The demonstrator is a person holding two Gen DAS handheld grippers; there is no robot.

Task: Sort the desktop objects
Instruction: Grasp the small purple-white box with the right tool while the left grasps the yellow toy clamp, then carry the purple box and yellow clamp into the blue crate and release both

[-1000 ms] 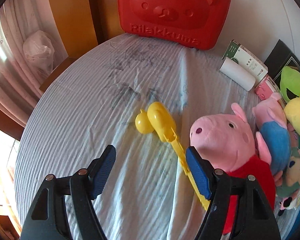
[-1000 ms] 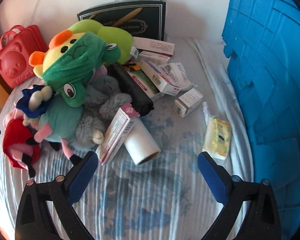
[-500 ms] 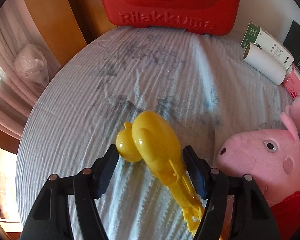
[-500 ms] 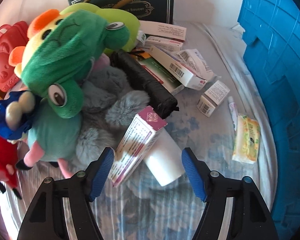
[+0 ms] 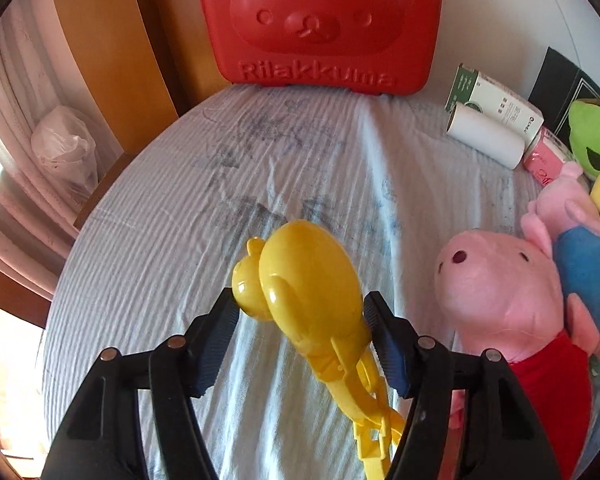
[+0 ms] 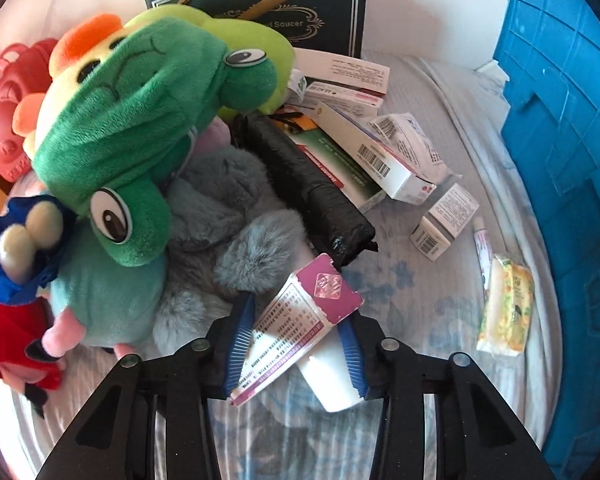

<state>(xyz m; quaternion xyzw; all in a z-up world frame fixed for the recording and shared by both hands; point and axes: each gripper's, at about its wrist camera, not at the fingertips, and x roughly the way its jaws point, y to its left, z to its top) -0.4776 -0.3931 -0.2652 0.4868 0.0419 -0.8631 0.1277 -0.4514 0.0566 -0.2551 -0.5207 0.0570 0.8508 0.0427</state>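
Yellow toy [image 5: 308, 288] on the near cloth sits pinched in the left gripper [image 5: 300, 332], the right gripper [image 6: 296, 344] squeezes a box [image 6: 296, 328] and roll [image 6: 328, 380] beside the plush pile [image 6: 140, 140]: grasping done, lifting comes next.

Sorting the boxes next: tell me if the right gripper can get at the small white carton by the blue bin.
Probably not yet: the right gripper already straddles the maroon-topped box and white roll. The small white carton itself lies uncovered.

Curtain [image 5: 16, 128], perhaps a plastic bag [image 5: 66, 148]
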